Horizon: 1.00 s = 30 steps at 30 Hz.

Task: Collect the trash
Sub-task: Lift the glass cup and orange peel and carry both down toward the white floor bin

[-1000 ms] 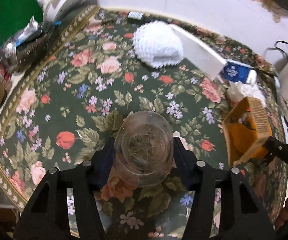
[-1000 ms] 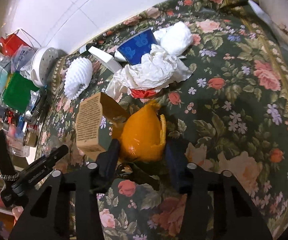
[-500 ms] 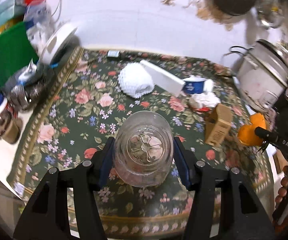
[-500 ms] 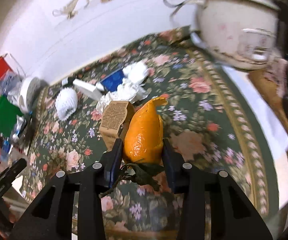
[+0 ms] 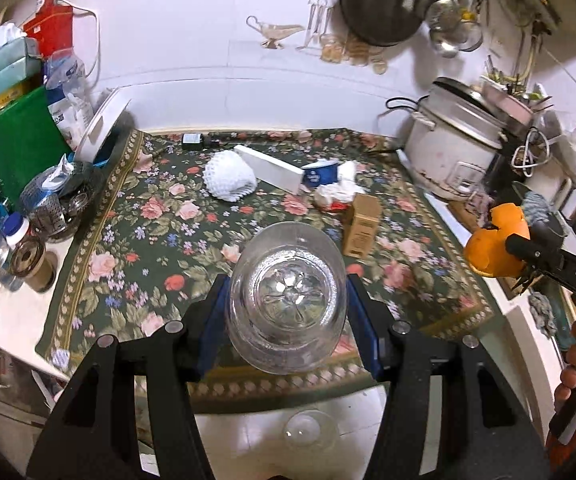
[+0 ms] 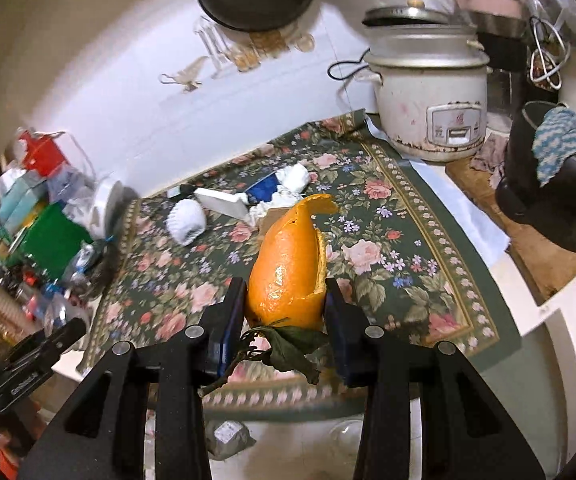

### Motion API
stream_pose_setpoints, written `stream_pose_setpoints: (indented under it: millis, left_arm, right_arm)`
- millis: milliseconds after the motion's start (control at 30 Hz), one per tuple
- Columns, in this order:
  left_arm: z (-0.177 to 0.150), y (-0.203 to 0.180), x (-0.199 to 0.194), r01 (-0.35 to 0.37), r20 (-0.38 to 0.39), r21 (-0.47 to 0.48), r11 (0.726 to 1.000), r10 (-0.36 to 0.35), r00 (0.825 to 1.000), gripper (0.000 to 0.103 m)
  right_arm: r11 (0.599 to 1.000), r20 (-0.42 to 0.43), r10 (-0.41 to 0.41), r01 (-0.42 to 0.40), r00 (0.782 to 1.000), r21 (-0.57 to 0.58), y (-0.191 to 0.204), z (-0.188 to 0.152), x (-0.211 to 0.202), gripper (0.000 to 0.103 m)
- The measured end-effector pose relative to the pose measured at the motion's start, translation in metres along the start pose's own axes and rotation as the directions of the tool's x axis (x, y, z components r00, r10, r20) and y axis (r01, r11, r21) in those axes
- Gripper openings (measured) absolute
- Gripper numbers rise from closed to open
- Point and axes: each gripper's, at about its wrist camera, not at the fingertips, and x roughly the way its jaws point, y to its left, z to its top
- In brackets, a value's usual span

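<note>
L gripper: pads clamped on clear plastic bottle, bottom end facing cam, held above front edge of floral cloth. R gripper: gripping orange peel w/ leaf attached, off the cloth. Left on cloth: foam net, white box, blue cup, crumpled tissue, brown carton. Rice cooker at rear right.

The brown cardboard box is mostly hidden behind the orange peel in the right wrist view. The round clear glass object on the floor is too blurred to identify; print on the blue paper cup is unreadable.
</note>
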Motion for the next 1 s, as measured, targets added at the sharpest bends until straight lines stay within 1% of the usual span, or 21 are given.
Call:
stream_pose_setpoints:
  millis: [133,267,400,533,633,767,900,1000]
  left_arm:
    - [-0.022,-0.022,-0.016,0.020,-0.012,-0.029,0.999,-0.020,1.000,0.056]
    - [-0.049,-0.047,-0.022,0.009,-0.040,-0.036,0.999,-0.010,0.999,0.056]
    - [-0.082,-0.072,-0.023,-0.003,-0.088,-0.056,0.998,-0.002,0.996,0.056]
    - [-0.121,-0.094,-0.020,-0.032,-0.125,-0.077,0.997,0.022,0.992,0.056]
    - [-0.144,-0.102,-0.012,-0.035,-0.162,-0.103,0.994,0.018,0.987,0.056]
    - [-0.170,-0.106,0.005,-0.049,-0.213,-0.106,0.993,0.025,0.977,0.056]
    - [-0.197,-0.104,0.030,-0.070,-0.258,-0.104,0.992,0.041,0.965,0.056]
    - [-0.218,-0.096,0.055,-0.089,-0.288,-0.096,0.991,0.058,0.956,0.056]
  right_arm:
    - [0.999,-0.004,0.037,-0.037,0.999,-0.027,-0.004,-0.016,-0.021,0.035]
    - [0.995,-0.025,0.085,-0.086,0.996,-0.045,-0.014,-0.035,-0.039,0.035]
    - [0.991,-0.077,0.111,-0.117,0.991,-0.070,-0.024,-0.060,-0.052,0.035]
    - [0.983,-0.150,0.139,-0.154,0.979,-0.096,-0.036,-0.087,-0.054,0.035]
    - [0.980,-0.210,0.131,-0.158,0.969,-0.117,-0.045,-0.109,-0.046,0.035]
    - [0.978,-0.284,0.148,-0.182,0.947,-0.098,-0.057,-0.137,-0.029,0.035]
    - [0.979,-0.337,0.147,-0.186,0.930,-0.088,-0.064,-0.165,-0.005,0.035]
    - [0.982,-0.376,0.130,-0.173,0.917,-0.080,-0.071,-0.189,0.025,0.035]
